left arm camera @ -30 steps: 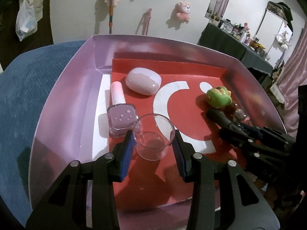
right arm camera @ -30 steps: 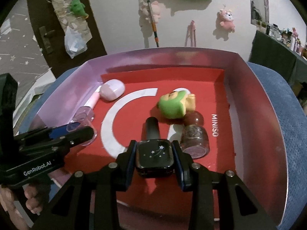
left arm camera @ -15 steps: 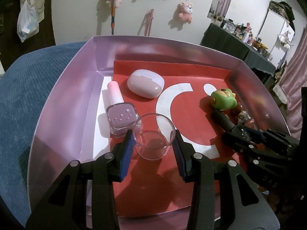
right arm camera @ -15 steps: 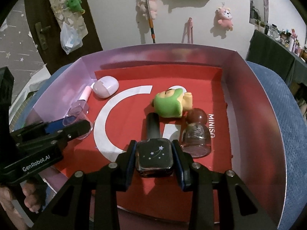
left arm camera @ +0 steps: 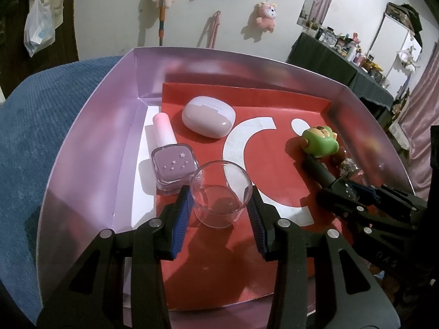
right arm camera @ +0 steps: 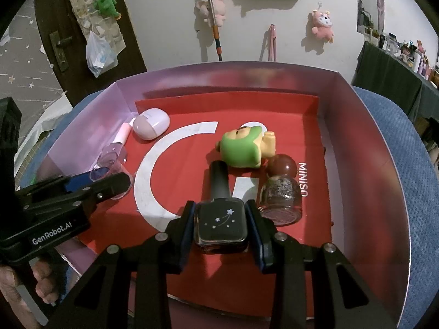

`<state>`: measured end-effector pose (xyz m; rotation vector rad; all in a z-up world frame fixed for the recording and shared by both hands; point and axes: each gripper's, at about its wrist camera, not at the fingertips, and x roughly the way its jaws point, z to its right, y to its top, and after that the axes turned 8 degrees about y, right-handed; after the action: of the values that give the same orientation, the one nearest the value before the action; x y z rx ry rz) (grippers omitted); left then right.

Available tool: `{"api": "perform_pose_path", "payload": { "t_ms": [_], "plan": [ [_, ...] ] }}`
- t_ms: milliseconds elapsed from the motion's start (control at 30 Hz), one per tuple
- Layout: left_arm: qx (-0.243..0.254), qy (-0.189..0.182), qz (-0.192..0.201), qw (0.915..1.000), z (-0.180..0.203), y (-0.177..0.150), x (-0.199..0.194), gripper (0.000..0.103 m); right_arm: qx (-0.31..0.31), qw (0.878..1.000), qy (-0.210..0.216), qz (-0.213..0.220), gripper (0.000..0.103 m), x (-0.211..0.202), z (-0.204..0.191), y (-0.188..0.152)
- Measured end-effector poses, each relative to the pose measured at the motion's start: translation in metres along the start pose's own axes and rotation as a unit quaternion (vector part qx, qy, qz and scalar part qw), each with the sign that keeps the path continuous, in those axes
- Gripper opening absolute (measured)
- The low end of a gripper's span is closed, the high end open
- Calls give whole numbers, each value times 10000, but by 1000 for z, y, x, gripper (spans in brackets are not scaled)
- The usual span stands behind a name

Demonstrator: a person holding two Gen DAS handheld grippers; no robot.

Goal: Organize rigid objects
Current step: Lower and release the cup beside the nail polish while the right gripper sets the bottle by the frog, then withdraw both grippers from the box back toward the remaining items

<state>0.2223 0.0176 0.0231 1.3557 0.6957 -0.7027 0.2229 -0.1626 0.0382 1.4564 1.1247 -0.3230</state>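
**Glass cup and dark bottle both between the pads, inside the lilac box**

Glass, clear and empty, the small cup [left arm camera: 221,194] stands upright on the red liner [left arm camera: 277,161] of the lilac box [left arm camera: 90,148]. The left gripper [left arm camera: 219,208] has its blue pads on either side of the cup, set narrow; the right pad looks to be against the wall, while at the left pad a sliver of gap may remain, so I cannot tell whether the cup is truly pinched. At about ten o'clock from the cup, just beside it, lies the mauve nail polish bottle [left arm camera: 173,166] with its pink cap pointing to twelve. Further toward twelve sits the pale lilac case [left arm camera: 208,120].

From the right wrist view, the right gripper [right arm camera: 221,226] is clamped narrow on the dark star-printed bottle [right arm camera: 219,223], pads pressed against both flanks, its black cap pointing to twelve. At two o'clock from it, touching or nearly so, lies the glitter bottle [right arm camera: 281,197] with a brown round cap. The green toy figure [right arm camera: 242,149] lies on its side at twelve o'clock, just beyond both caps. A hand [right arm camera: 44,285] holds the left tool's handle at the lower left.
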Motion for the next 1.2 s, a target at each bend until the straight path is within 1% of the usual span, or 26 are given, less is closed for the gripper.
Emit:
{"api": "perform_pose_path", "payload": {
  "t_ms": [133, 333, 533, 800, 833, 900, 933, 1000, 1133, 1200],
  "plan": [
    [-1, 4, 0, 10000, 0, 0, 0, 39, 24, 10000, 32, 11, 39, -1, 1, 0],
    [61, 133, 40, 9999, 2, -1, 0, 39, 60, 9999, 80, 31, 39, -2, 3, 0],
    [-31, 71, 29, 10000, -1, -2, -1, 39, 78, 9999, 107, 50, 39, -3, 3, 0],
    [-17, 166, 150, 9997, 1, -3, -11, 39, 104, 9998, 159, 66, 39, -5, 3, -2],
    [-25, 181, 167, 9997, 0, -3, -12, 41, 119, 9997, 176, 71, 40, -6, 3, -2],
    [-55, 196, 199, 9996, -1, -3, -15, 51, 138, 9997, 205, 78, 42, -7, 4, -3],
    [-76, 191, 206, 9996, -1, -3, -16, 57, 145, 9996, 229, 79, 44, -7, 4, -3],
    [-113, 130, 230, 9996, -2, -3, -19, 58, 127, 9996, 240, 85, 51, -9, 2, -4],
    [-98, 188, 297, 9993, -1, -4, -25, 58, 131, 9995, 277, 116, 51, -12, 2, -7],
    [-83, 184, 327, 9993, 0, -5, -28, 61, 131, 9994, 287, 142, 52, -14, 1, -7]
  ]
}}
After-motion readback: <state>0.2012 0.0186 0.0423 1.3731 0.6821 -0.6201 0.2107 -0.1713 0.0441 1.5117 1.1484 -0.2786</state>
